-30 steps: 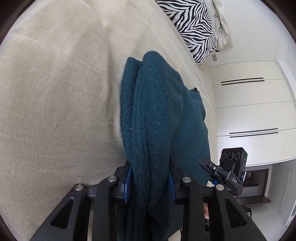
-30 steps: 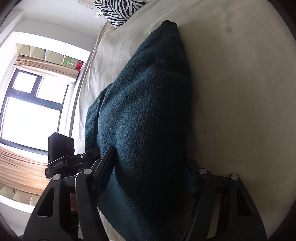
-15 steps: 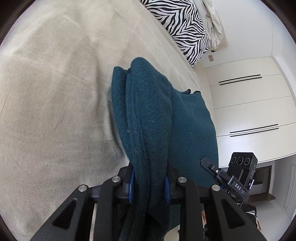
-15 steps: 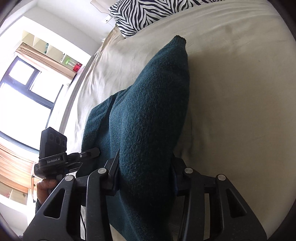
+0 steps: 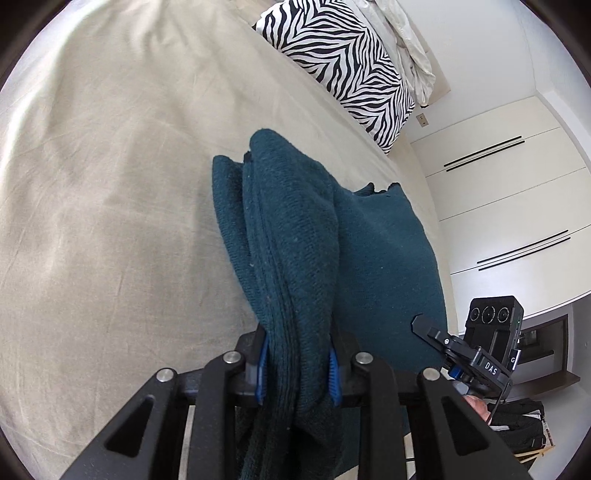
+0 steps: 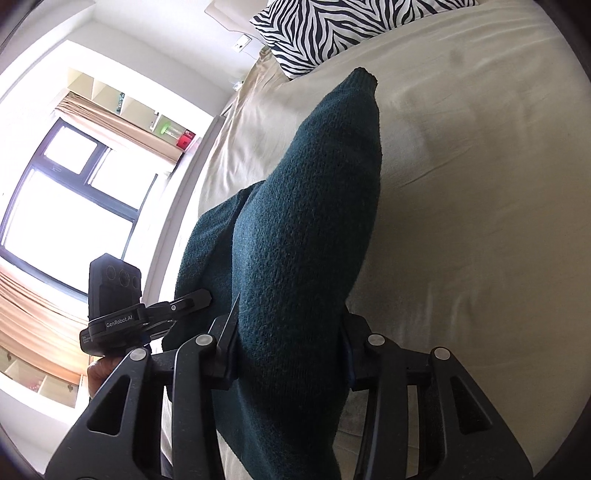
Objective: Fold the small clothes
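Note:
A dark teal knitted sweater (image 5: 295, 258) lies partly on a beige bed sheet (image 5: 110, 184). My left gripper (image 5: 295, 363) is shut on a bunched edge of the sweater and holds it lifted off the bed. My right gripper (image 6: 288, 350) is shut on another bunched part of the same sweater (image 6: 314, 221), also lifted. The far end of the cloth still rests on the bed. The right gripper shows in the left wrist view (image 5: 476, 354), and the left gripper shows in the right wrist view (image 6: 122, 310).
A zebra-striped pillow (image 5: 351, 62) lies at the head of the bed, also in the right wrist view (image 6: 332, 26). White wardrobe doors (image 5: 517, 206) stand beside the bed. A window with curtains (image 6: 55, 206) is on the other side.
Both grippers have risen and pulled back with the sweater; more bed and pillow show. Both jaws have closed tighter on the cloth.

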